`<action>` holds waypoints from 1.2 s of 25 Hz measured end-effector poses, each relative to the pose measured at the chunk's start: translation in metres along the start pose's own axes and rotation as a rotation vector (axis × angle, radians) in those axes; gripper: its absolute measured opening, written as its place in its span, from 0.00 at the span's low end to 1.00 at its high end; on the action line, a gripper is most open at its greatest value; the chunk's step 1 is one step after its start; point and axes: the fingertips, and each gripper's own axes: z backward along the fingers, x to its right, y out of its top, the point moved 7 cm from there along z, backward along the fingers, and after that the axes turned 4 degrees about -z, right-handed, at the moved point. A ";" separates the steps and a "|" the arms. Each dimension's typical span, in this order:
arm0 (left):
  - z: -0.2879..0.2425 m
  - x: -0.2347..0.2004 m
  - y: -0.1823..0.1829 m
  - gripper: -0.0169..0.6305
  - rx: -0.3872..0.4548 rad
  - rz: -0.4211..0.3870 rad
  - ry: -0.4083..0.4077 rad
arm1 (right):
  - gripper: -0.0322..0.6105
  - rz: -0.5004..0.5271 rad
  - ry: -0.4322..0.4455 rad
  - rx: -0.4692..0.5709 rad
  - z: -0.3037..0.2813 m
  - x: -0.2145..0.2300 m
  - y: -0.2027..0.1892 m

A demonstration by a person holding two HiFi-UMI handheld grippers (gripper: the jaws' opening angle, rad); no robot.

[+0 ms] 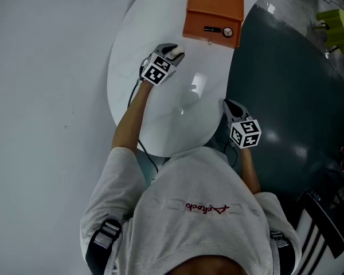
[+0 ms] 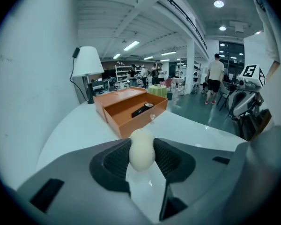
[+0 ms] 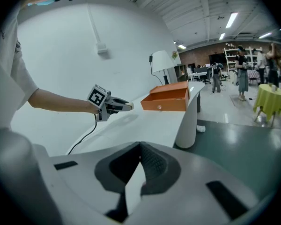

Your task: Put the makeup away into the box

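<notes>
Orange box (image 1: 215, 7), one, cream makeup sponge (image 2: 142, 156), one, clamped in left tongs (image 2: 142, 145)

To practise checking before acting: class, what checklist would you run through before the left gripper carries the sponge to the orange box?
1. Makeup sponge between the left gripper's pads: ok.
2. Grip firm enough for carrying: cannot tell.
3. Orange box's drawer stands open: ok.
4. Room left in the drawer beside the black item: ok, seemingly.
5. White table bare between gripper and box: ok.
6. Right gripper shut, empty, off to the side: ok.
</notes>
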 end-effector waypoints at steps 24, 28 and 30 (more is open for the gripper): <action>0.008 -0.042 0.090 0.26 0.137 -0.036 0.071 | 0.08 -0.023 -0.082 0.065 0.025 -0.006 0.007; -0.026 -0.038 0.105 0.26 0.134 -0.054 0.030 | 0.08 -0.047 -0.122 0.062 0.031 0.011 0.001; -0.043 -0.036 0.111 0.26 0.130 -0.066 0.011 | 0.08 -0.064 -0.145 0.062 0.035 0.020 -0.002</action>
